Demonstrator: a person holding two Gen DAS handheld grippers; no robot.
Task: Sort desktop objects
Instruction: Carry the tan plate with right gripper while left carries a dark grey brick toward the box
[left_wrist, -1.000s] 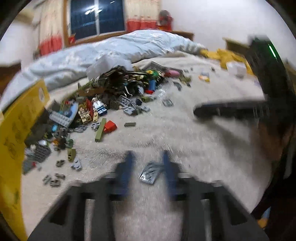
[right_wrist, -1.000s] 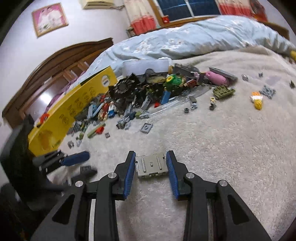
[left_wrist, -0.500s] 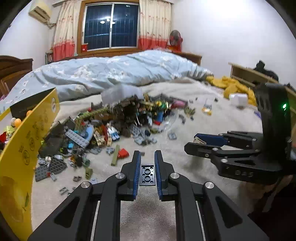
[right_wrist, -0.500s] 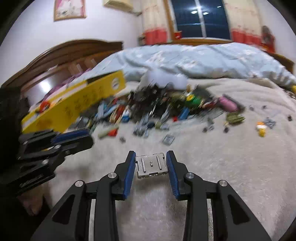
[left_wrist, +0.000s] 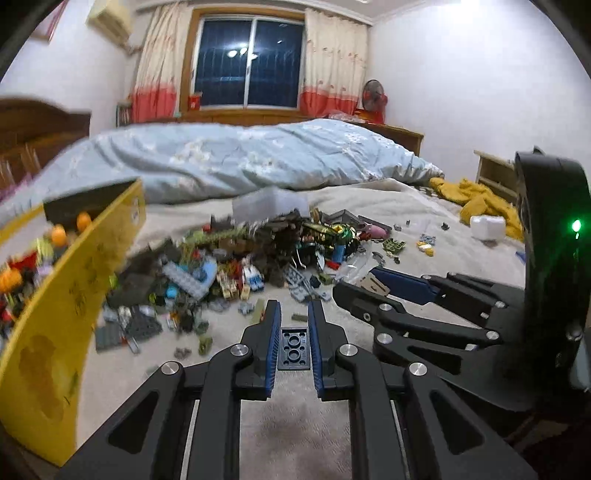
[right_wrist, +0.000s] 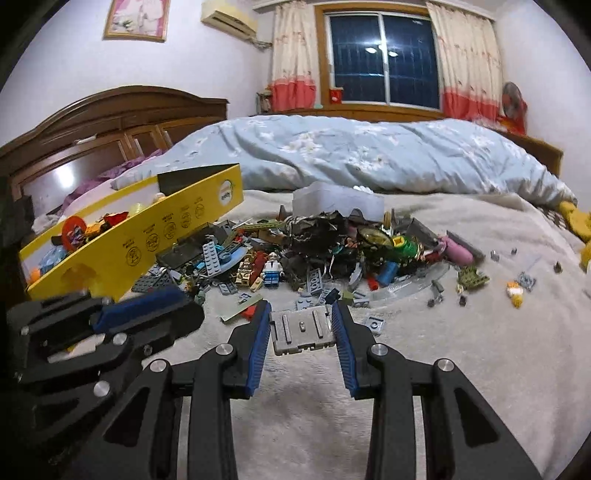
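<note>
My left gripper (left_wrist: 294, 325) is shut on a small dark blue-grey studded plate (left_wrist: 294, 348) and holds it above the beige blanket. My right gripper (right_wrist: 301, 321) is shut on a wider light grey plate (right_wrist: 302, 331), also lifted. Each gripper shows in the other's view: the right one (left_wrist: 373, 286) at the right, the left one (right_wrist: 147, 306) at the lower left. A pile of mixed toy bricks (left_wrist: 236, 266) lies ahead, also in the right wrist view (right_wrist: 314, 251). A yellow box (left_wrist: 55, 302) with sorted pieces stands at the left (right_wrist: 147, 240).
A light blue duvet (left_wrist: 240, 158) lies behind the pile. A translucent plastic box (right_wrist: 338, 201) sits at the pile's far edge. Loose small pieces (right_wrist: 517, 284) are scattered to the right. Yellow cloth (left_wrist: 480, 203) and a white block (left_wrist: 487, 227) lie far right.
My left gripper closed on the small dark plate and lifted it off the blanket. Both grippers rose and tilted up with their plates, so more of the room shows.
</note>
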